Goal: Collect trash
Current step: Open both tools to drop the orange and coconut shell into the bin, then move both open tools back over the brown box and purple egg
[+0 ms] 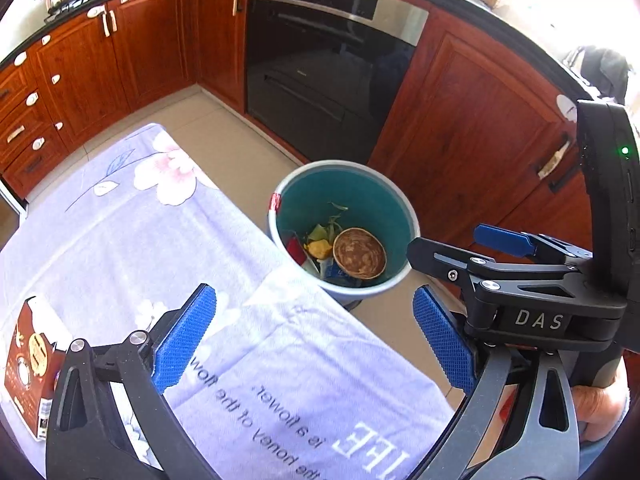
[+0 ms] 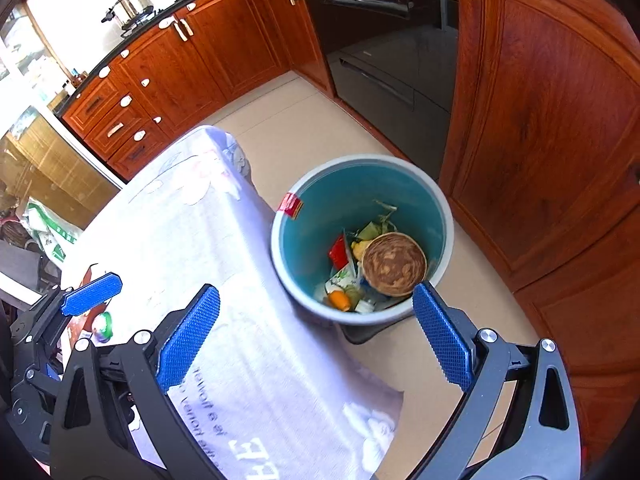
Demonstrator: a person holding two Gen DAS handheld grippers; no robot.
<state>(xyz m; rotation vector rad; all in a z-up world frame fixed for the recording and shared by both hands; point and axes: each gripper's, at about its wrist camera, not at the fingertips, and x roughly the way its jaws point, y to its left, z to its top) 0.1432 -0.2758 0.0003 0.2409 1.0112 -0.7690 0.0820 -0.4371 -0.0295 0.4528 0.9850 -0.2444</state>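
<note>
A teal trash bin (image 1: 360, 192) stands on the floor beside the cloth-covered table (image 1: 140, 240); it shows in the right wrist view too (image 2: 320, 232). Inside lie a brown round bowl (image 1: 359, 253) (image 2: 394, 264), peels, wrappers and an orange piece (image 2: 339, 300). My left gripper (image 1: 316, 340) is open and empty above the table's edge, short of the bin. My right gripper (image 2: 316, 336) is open and empty, over the table edge beside the bin; it also shows in the left wrist view (image 1: 500, 248). A brown carton (image 1: 30, 364) lies on the table at the left.
Wooden cabinets (image 1: 132, 48) and a built-in oven (image 1: 324, 64) line the far side; a cabinet door (image 2: 552, 152) stands close to the right of the bin. Tiled floor (image 1: 224, 148) runs between table and cabinets. A small green-and-white object (image 2: 102, 326) lies at the table's left.
</note>
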